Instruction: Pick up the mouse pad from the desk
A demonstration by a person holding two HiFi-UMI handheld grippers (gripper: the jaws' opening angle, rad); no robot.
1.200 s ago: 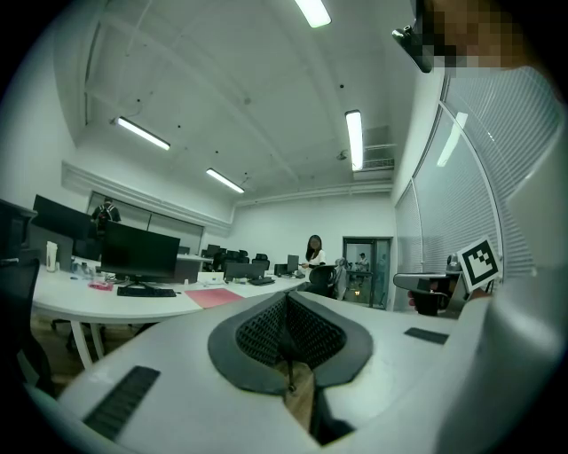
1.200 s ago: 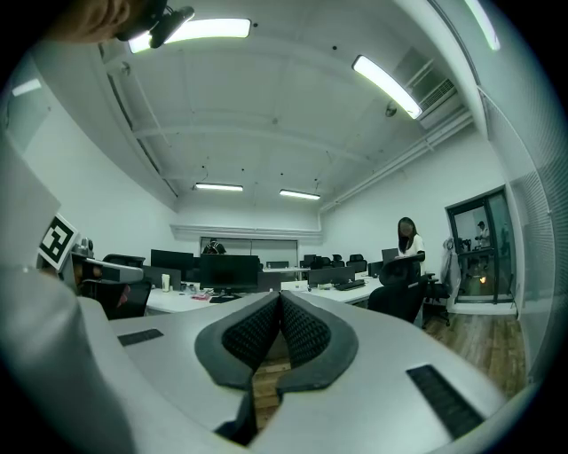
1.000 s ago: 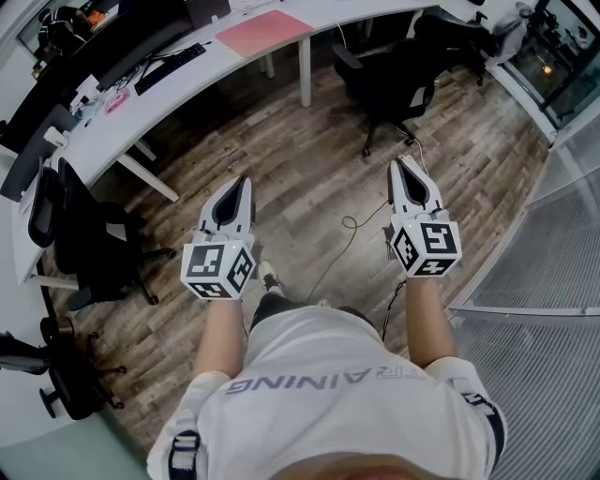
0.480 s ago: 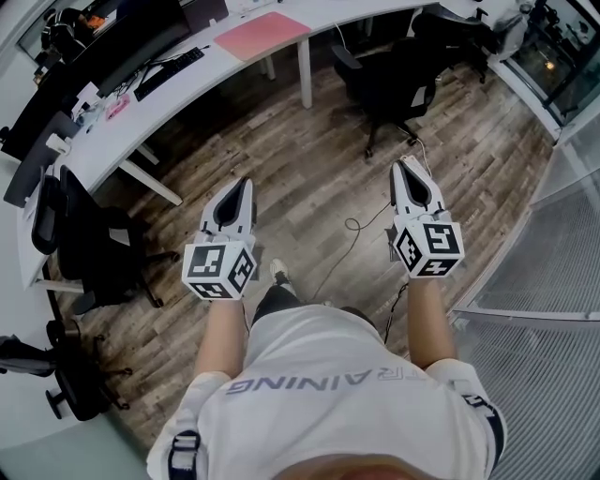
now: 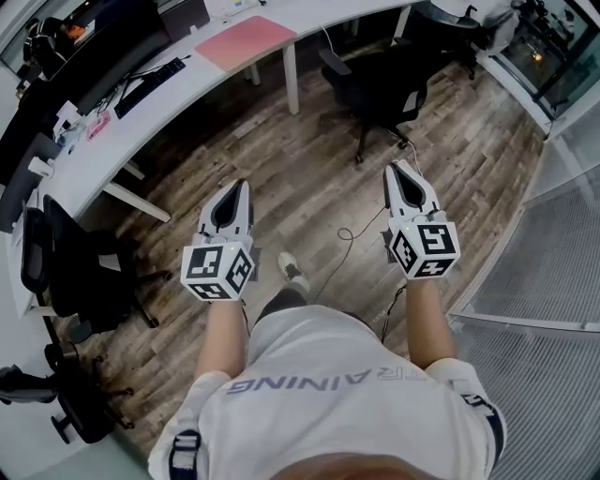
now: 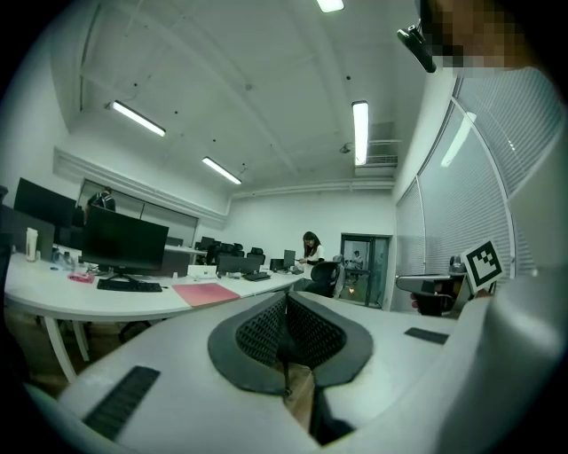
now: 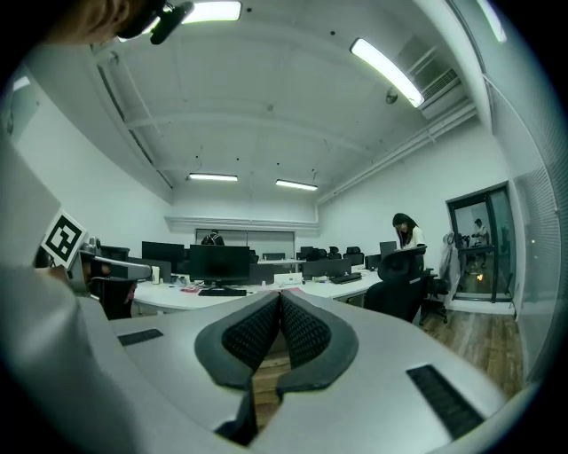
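Pink mouse pad (image 5: 246,42) on desk (image 5: 309,21), well ahead of left gripper (image 5: 240,190) and right gripper (image 5: 396,172), both pairs of jaws together, empty, pad barely visible in right gripper view.

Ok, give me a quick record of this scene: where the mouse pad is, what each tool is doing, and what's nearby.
mouse pad: pink, lying flat on the white desk, untouched
left tool: shut, empty, over the wooden floor, well short of the desk
right tool: shut, empty, also over the floor
near the pad: black keyboard, to its left in the head view
ahead of the right tool: black chair by the desk
task stage: pad not yet reached
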